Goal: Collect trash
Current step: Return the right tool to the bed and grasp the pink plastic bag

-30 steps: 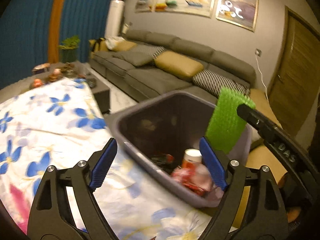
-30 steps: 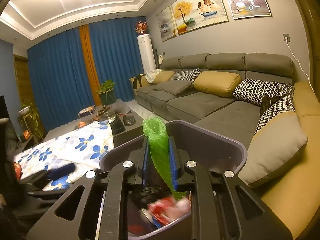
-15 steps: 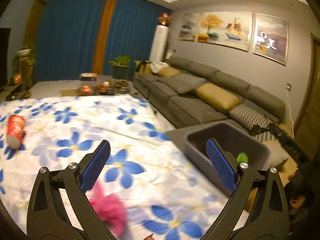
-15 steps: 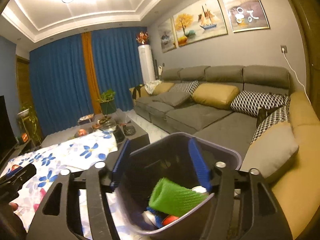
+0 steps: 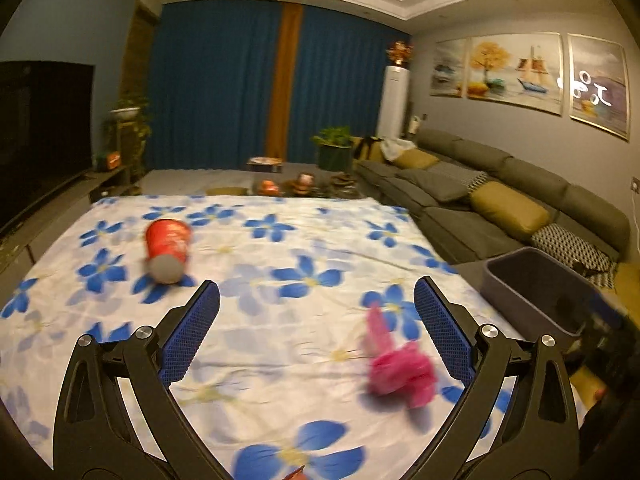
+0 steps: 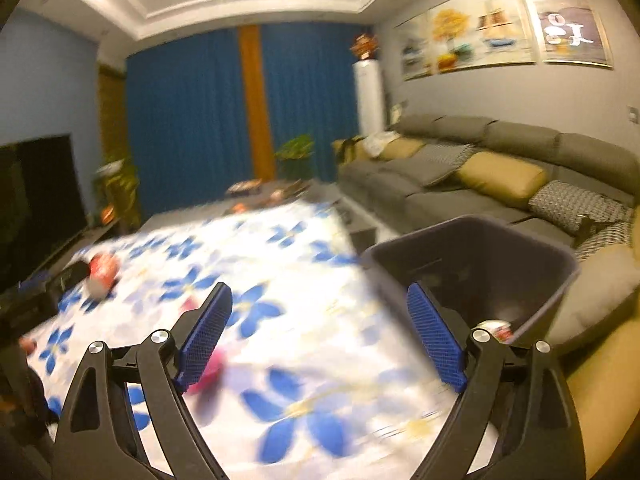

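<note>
A red paper cup (image 5: pixel 168 250) lies on its side on the floral tablecloth (image 5: pixel 280 264), far left. A crumpled pink wrapper (image 5: pixel 400 368) lies near the right finger of my left gripper (image 5: pixel 316 328), which is open and empty above the cloth. The grey trash bin (image 5: pixel 532 292) stands at the table's right edge. My right gripper (image 6: pixel 320 336) is open and empty, left of the bin (image 6: pixel 472 264). The right wrist view also shows the pink wrapper (image 6: pixel 208 372) behind its left finger, the cup (image 6: pixel 102 272) far left, and some trash in the bin's bottom.
A grey sofa (image 5: pixel 500 196) with yellow and patterned cushions runs along the right wall. A low table with small items (image 5: pixel 296 184) stands beyond the cloth. A TV (image 5: pixel 40 136) is on the left. Blue curtains hang at the back.
My right gripper opened and dropped the green foam net into the bin, then swung left off it. My left gripper swung left from the bin to the cloth; cup and pink wrapper came into view.
</note>
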`<action>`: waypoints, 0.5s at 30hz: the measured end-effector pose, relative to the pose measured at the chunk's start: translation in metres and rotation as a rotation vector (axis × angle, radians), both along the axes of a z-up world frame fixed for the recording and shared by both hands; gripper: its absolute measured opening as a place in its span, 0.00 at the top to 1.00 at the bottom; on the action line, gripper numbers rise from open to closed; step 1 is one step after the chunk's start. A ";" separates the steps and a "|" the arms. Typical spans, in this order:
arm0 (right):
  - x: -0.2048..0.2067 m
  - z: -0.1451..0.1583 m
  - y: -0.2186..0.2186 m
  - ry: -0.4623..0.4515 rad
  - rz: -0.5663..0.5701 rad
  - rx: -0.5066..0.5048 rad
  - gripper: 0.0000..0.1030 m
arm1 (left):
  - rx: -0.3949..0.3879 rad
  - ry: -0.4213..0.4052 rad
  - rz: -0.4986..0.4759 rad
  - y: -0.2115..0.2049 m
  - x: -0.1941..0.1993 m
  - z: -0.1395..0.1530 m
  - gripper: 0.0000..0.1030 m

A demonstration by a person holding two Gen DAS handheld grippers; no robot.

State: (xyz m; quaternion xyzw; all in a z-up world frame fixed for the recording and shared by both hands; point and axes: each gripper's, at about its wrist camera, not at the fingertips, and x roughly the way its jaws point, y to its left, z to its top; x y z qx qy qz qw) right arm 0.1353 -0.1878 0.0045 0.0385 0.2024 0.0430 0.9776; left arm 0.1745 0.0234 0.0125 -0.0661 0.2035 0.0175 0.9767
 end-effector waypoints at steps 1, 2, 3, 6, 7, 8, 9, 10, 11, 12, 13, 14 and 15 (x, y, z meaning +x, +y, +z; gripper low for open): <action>0.000 -0.002 0.009 0.008 0.019 -0.009 0.16 | -0.004 -0.002 0.011 0.007 -0.003 0.000 0.07; 0.002 -0.006 0.022 0.019 0.044 -0.022 0.16 | -0.006 -0.004 0.023 0.016 -0.007 0.000 0.07; 0.002 -0.007 0.031 0.026 0.056 -0.028 0.16 | -0.008 -0.008 0.040 0.025 -0.011 0.001 0.07; 0.007 -0.016 0.057 0.060 0.098 -0.045 0.16 | -0.008 -0.016 0.075 0.044 -0.020 0.001 0.07; 0.009 -0.019 0.064 0.068 0.106 -0.052 0.16 | -0.006 -0.021 0.093 0.053 -0.024 0.002 0.07; 0.012 -0.022 0.070 0.077 0.112 -0.060 0.16 | -0.004 -0.024 0.103 0.058 -0.027 0.002 0.07; 0.015 -0.025 0.078 0.088 0.117 -0.069 0.16 | -0.002 -0.027 0.115 0.064 -0.029 0.002 0.07; 0.019 -0.028 0.083 0.098 0.120 -0.073 0.16 | -0.001 -0.032 0.130 0.071 -0.033 0.003 0.07; 0.020 -0.031 0.087 0.106 0.122 -0.075 0.16 | -0.001 -0.035 0.142 0.078 -0.036 0.003 0.07; 0.023 -0.035 0.093 0.117 0.121 -0.077 0.16 | -0.002 -0.036 0.154 0.084 -0.038 0.003 0.07; 0.025 -0.038 0.097 0.124 0.121 -0.079 0.16 | -0.002 -0.035 0.171 0.092 -0.041 0.003 0.07; 0.028 -0.042 0.100 0.133 0.121 -0.083 0.16 | -0.003 -0.032 0.184 0.098 -0.043 0.002 0.07; 0.032 -0.045 0.104 0.153 0.124 -0.093 0.17 | -0.004 -0.031 0.193 0.104 -0.043 0.001 0.07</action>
